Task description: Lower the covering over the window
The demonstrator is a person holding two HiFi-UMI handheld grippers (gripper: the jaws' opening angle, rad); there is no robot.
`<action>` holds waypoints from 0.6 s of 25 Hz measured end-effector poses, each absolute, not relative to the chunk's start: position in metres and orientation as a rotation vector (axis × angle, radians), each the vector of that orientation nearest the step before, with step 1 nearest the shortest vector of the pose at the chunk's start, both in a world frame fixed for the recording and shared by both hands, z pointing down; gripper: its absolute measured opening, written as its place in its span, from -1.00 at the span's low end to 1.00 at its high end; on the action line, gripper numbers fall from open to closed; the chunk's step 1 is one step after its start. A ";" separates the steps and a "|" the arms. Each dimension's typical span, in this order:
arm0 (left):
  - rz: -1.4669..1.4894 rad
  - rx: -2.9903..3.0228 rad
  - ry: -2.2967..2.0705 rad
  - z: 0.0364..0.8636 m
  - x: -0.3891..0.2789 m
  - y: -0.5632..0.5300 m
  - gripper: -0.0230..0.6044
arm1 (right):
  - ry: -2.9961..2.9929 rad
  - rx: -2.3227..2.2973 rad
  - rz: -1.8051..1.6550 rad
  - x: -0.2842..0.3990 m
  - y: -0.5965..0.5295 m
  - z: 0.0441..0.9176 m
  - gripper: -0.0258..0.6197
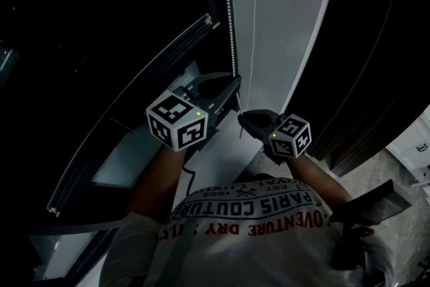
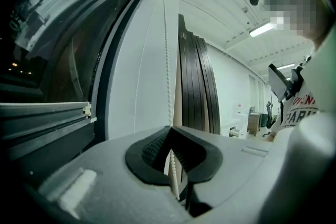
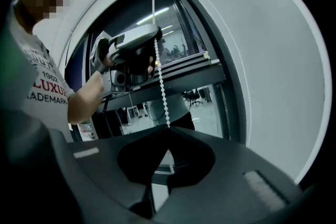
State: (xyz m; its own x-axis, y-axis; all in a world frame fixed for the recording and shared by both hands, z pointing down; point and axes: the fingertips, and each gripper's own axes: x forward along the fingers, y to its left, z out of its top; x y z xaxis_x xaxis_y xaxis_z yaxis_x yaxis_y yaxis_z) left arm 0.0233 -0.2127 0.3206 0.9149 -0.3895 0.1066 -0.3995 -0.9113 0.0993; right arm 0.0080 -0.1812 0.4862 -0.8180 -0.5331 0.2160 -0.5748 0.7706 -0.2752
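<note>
White bead chain (image 1: 229, 17) | clamped in left tongs (image 1: 236, 81) above | right tongs (image 1: 242, 118) clamped below

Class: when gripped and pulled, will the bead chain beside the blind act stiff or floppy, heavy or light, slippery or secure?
Probably floppy: the bead chain is a thin string of beads, straight only where it hangs or is pulled. Likely light, being so slim. It should hold securely: the left gripper has ribbed pads shut on it, and beads could catch.
</note>
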 end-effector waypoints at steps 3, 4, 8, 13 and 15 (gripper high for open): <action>0.085 2.949 -0.614 0.321 0.019 -0.216 -0.90 | -2.836 0.892 0.515 0.012 -0.183 0.486 -0.90; 0.083 2.951 -0.612 0.322 0.019 -0.215 -0.90 | -2.824 0.885 0.511 0.012 -0.183 0.487 -0.90; 0.135 2.944 -0.610 0.343 0.024 -0.211 -0.90 | -2.753 0.857 0.510 0.009 -0.176 0.507 -0.90; 0.208 2.919 -0.583 0.377 0.030 -0.205 -0.90 | -2.701 0.814 0.591 0.001 -0.161 0.536 -0.90; 0.231 2.901 -0.580 0.392 0.031 -0.203 -0.90 | -2.676 0.793 0.616 -0.002 -0.155 0.547 -0.90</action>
